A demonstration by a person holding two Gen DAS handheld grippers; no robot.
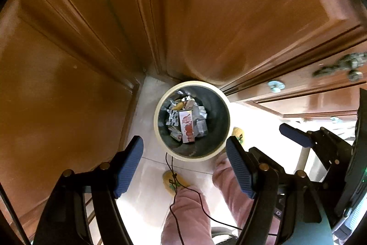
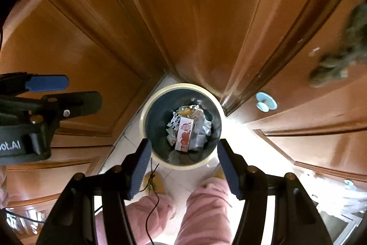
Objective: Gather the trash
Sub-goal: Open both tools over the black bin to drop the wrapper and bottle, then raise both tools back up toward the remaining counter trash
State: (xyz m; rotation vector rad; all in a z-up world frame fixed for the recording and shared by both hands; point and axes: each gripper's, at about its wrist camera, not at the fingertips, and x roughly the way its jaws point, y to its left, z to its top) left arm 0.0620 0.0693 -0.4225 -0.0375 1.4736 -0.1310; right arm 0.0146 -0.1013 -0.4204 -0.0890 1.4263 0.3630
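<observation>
A round bin with a cream rim [image 1: 158, 130] stands on the pale floor in a corner between wooden doors. It also shows in the right wrist view [image 2: 143, 116]. Inside lies trash: a red and white carton [image 1: 187, 128] [image 2: 183, 134], crumpled foil and paper wrappers [image 1: 199, 114] [image 2: 201, 125]. My left gripper [image 1: 184, 167] is open and empty, held high above the bin's near side. My right gripper [image 2: 183, 170] is open and empty, also above the bin. The right gripper's fingers [image 1: 296, 134] show at the right of the left wrist view.
Brown wooden cabinet doors [image 1: 229, 15] [image 2: 206, 15] close in on the bin on the left and behind. A door knob [image 2: 266, 103] sticks out to the right. The person's pink trouser legs [image 2: 204, 210] and yellow slippers [image 1: 174, 183] stand below the grippers. A thin black cable [image 1: 174, 176] hangs down.
</observation>
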